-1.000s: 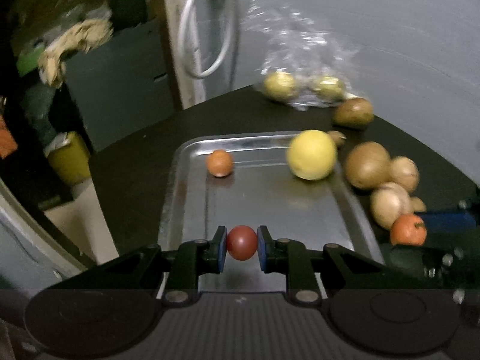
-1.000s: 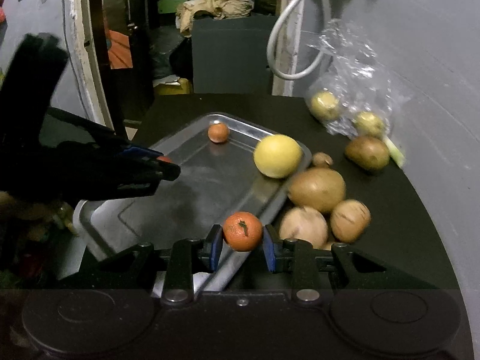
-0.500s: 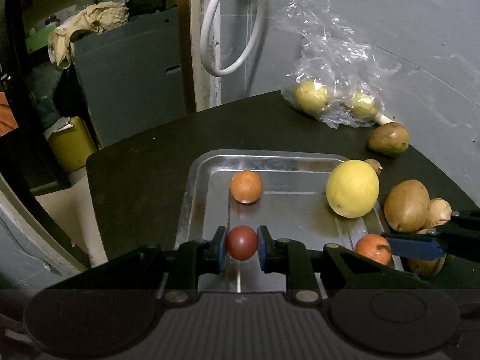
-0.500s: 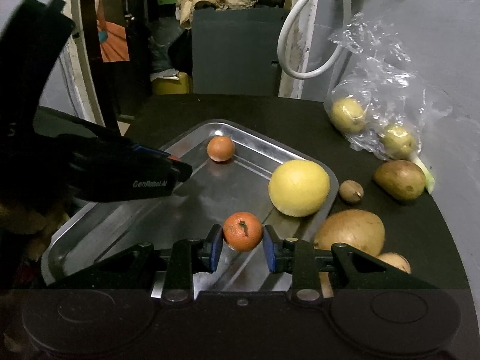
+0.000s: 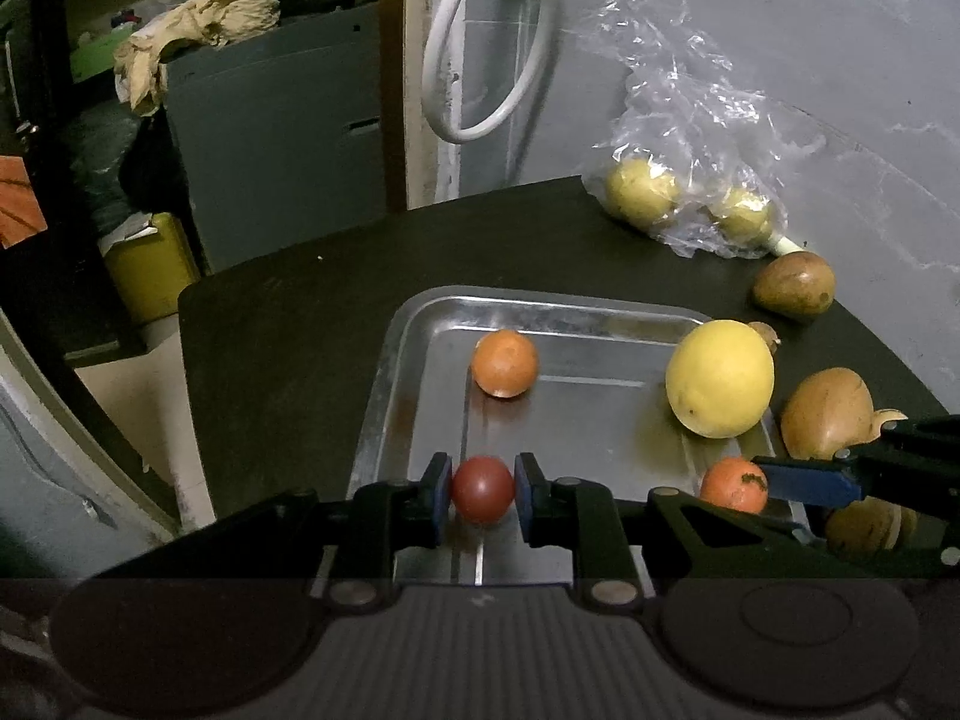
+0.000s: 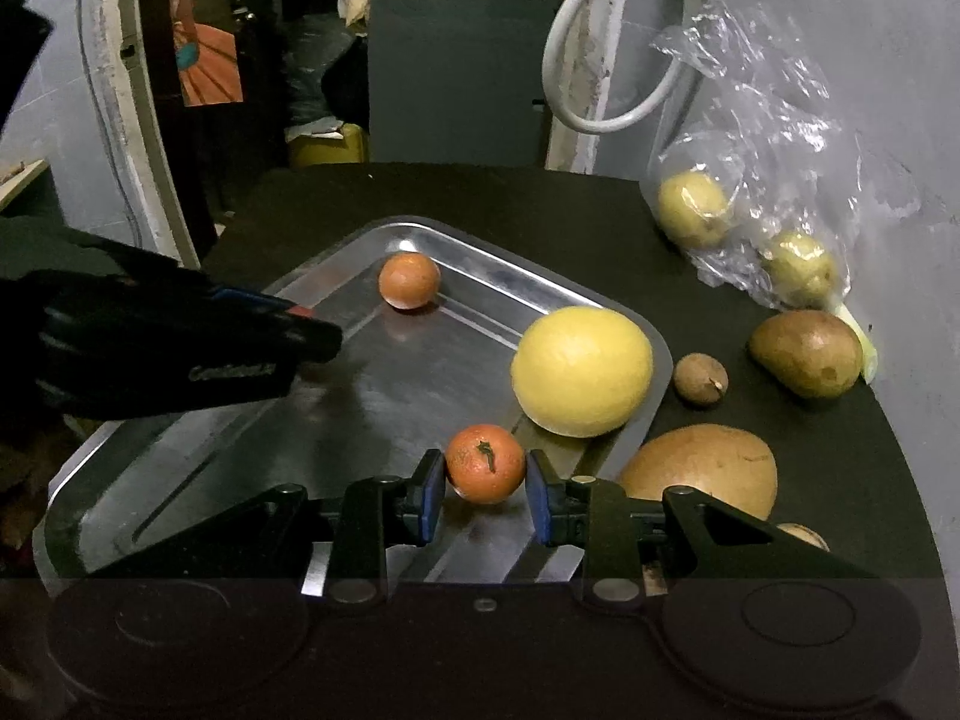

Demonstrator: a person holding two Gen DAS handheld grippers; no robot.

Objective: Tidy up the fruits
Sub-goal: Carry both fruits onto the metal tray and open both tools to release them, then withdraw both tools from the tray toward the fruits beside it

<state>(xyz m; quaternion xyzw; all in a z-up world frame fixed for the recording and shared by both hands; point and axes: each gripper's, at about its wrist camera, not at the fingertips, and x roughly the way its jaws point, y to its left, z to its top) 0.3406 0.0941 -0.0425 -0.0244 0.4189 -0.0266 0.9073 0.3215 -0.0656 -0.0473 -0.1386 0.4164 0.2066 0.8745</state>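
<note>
Left wrist view: left tongs (image 5: 483,489) pinch a red fruit (image 5: 483,489) over the tray (image 5: 384,372); right tongs (image 6: 485,474) clamp a tangerine (image 6: 485,463).

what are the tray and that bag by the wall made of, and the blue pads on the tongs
Tray: looks like bare metal, likely steel; shiny and reflecting the fruit.
Bag: thin clear plastic film; crinkled, glinting, pale fruit visible through it.
Blue pads: matte, possibly rubber or soft plastic; the look leaves it open.

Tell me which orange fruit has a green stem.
The tangerine held in the right gripper; the orange fruit at the tray's far end shows none.
</note>
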